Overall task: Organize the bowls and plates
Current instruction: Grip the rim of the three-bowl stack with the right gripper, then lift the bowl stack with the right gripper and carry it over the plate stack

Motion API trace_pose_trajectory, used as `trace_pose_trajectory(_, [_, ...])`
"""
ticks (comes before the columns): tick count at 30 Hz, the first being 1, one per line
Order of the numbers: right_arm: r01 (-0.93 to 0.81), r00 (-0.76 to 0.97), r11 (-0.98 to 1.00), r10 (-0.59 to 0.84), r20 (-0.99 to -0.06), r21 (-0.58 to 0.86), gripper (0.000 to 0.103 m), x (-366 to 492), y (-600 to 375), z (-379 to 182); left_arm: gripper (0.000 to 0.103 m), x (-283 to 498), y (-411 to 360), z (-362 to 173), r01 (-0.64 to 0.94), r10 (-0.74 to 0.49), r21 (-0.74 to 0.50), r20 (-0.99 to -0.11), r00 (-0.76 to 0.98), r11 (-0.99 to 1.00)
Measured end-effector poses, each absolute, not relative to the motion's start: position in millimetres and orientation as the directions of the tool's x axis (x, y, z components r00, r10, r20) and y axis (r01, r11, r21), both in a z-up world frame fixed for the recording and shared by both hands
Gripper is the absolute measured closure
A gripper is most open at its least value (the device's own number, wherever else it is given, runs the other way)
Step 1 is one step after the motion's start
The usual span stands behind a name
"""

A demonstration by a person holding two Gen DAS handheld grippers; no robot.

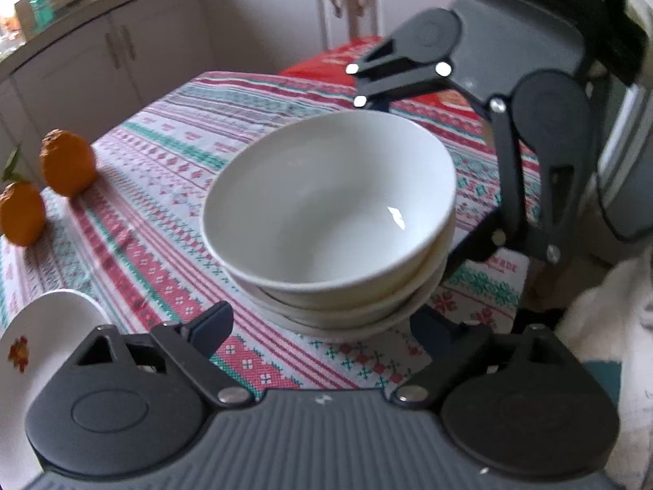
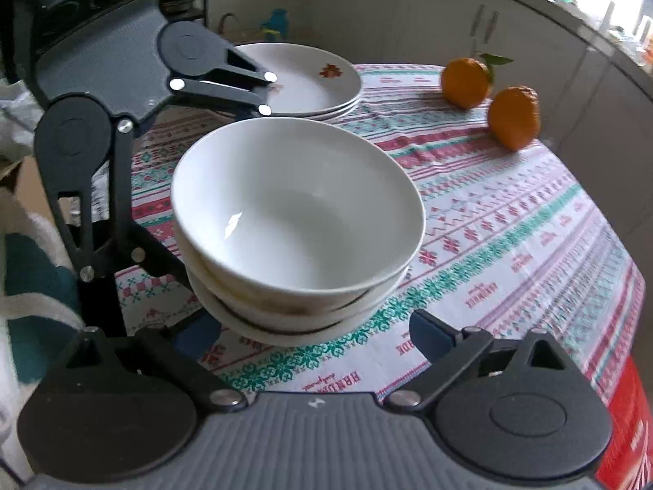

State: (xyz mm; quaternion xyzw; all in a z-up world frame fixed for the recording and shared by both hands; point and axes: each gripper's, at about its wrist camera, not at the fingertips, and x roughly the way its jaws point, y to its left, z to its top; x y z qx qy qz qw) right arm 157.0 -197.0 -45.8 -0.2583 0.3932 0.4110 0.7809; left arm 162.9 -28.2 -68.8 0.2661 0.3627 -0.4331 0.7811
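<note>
A stack of nested white bowls (image 1: 326, 212) (image 2: 294, 212) stands on the patterned tablecloth (image 1: 163, 253). My left gripper (image 1: 322, 330) is low at the near side of the stack; its jaws stand on either side of the bottom bowl, and the left finger (image 1: 212, 326) is clear of the rim. My right gripper (image 2: 314, 337) faces it from the opposite side, its right finger (image 2: 428, 335) apart from the bowls. Neither presses on the stack. A pile of white plates with a red flower (image 2: 310, 81) (image 1: 36, 351) lies beside the left gripper.
Two oranges (image 1: 67, 167) (image 2: 514, 116) sit near the table's far edge. A red packet (image 1: 347, 57) lies at one end of the table. Grey kitchen cabinets (image 1: 122, 53) run behind. A white and teal cloth (image 2: 32, 277) hangs at the side.
</note>
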Motion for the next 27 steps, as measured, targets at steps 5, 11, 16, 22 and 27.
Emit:
trace_pose_trajectory(5, [-0.873,0.294,0.486,0.463,-0.836,-0.038,0.01,162.7,-195.8,-44.8,0.016,167.4,-27.4,-66.4,0.906,-0.498,0.077,-0.814,0.298,0.415])
trace_pose_trajectory(11, [-0.895,0.247,0.447,0.482,-0.841,-0.006,0.012,166.7,-191.5,-41.8,0.017,172.5,-26.3,-63.0,0.93,-0.516,0.059,-0.818,0.254,0.364])
trace_pose_trajectory(16, [-0.898,0.231,0.44,0.486,-0.843,0.008,0.012,169.5,-191.8,-41.9,0.022,179.7,-27.1,-64.9,0.936,-0.52,0.042,-0.822,0.231,0.349])
trace_pose_trajectory(22, [-0.899,0.22,0.439,0.479,-0.85,0.015,0.013,169.8,-191.8,-43.6,0.022,183.9,-26.3,-65.6,0.943,-0.532,0.018,-0.822,0.203,0.333])
trace_pose_trajectory(27, [-0.902,0.216,0.432,0.478,-0.852,0.014,0.013,170.0,-191.2,-40.0,0.022,187.1,-26.7,-64.2,0.948,-0.536,0.007,-0.824,0.186,0.318])
